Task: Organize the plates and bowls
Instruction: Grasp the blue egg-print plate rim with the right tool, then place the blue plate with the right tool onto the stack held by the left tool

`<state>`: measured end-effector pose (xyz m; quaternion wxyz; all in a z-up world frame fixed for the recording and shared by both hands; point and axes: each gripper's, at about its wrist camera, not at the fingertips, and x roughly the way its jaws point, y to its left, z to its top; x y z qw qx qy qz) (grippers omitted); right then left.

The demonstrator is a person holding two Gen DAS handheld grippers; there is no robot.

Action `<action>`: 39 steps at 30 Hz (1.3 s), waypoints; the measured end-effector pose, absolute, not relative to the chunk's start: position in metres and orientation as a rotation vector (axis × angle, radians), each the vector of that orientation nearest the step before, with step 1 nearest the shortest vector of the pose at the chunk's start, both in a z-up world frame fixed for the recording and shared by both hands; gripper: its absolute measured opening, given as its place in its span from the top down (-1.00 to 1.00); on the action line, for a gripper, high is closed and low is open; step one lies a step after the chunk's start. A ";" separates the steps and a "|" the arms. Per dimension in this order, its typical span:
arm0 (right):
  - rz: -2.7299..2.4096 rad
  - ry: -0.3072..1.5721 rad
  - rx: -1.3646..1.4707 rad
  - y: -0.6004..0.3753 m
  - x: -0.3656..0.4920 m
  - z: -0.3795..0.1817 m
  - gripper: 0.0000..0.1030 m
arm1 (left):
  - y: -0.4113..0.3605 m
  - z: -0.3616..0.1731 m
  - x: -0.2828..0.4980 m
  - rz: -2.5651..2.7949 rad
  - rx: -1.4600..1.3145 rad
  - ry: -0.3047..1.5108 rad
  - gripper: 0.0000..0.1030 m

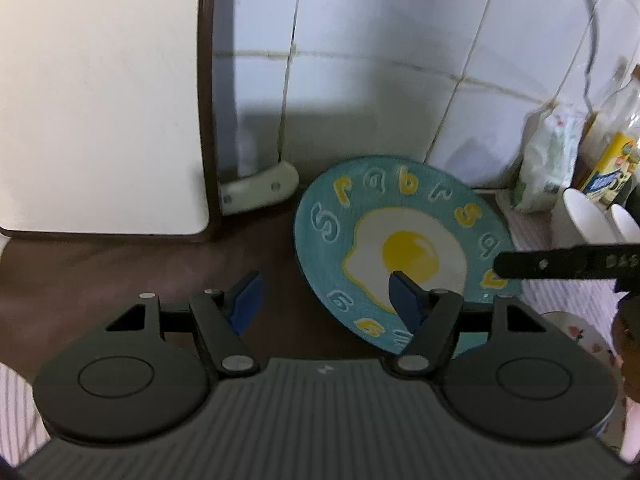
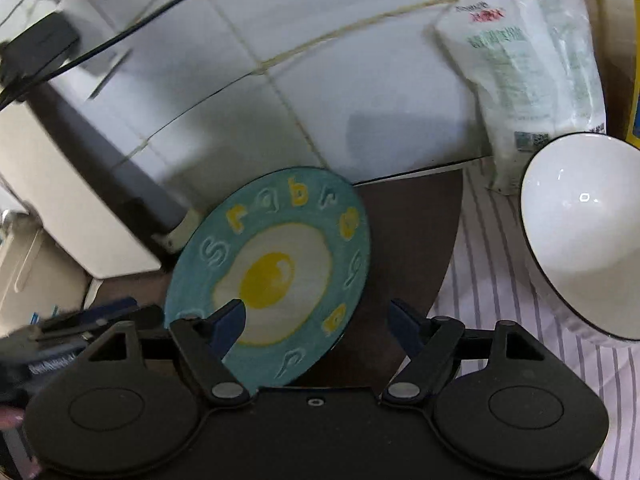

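Observation:
A teal plate (image 1: 400, 216) with a fried-egg picture and letters round its rim lies on the dark brown counter (image 1: 120, 276) near the tiled wall. It also shows in the right wrist view (image 2: 280, 256). My left gripper (image 1: 326, 300) is open, its right finger over the plate's near edge. My right gripper (image 2: 316, 320) is open and straddles the plate's near right edge; its finger shows as a black bar in the left wrist view (image 1: 560, 266). A white bowl (image 2: 580, 232) with a dark rim stands to the right on a striped cloth (image 2: 492, 292).
A white appliance (image 1: 100, 92) with a dark edge stands at the left against the wall. A white pouch (image 2: 528, 64), a bottle (image 1: 616, 120) and a yellow carton (image 1: 608, 168) stand at the right. White bowls (image 1: 588, 220) sit behind the right finger.

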<state>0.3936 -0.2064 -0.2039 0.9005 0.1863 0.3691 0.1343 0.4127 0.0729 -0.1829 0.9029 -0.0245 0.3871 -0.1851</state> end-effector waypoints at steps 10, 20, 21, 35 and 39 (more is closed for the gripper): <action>0.290 0.704 0.360 -0.199 0.413 -0.212 -0.23 | 0.075 -0.203 0.442 -0.394 -0.136 0.865 0.46; 0.231 0.703 0.364 -0.213 0.416 -0.220 0.70 | 0.077 -0.219 0.445 -0.397 -0.238 0.894 0.66; 0.235 0.701 0.364 -0.213 0.417 -0.221 0.69 | 0.077 -0.218 0.445 -0.393 -0.239 0.897 0.66; 0.287 0.679 0.294 -0.206 0.392 -0.191 0.67 | 0.078 -0.190 0.422 -0.379 -0.217 0.881 0.64; 0.289 0.654 0.306 -0.209 0.368 -0.179 0.66 | 0.082 -0.174 0.405 -0.408 -0.228 0.896 0.64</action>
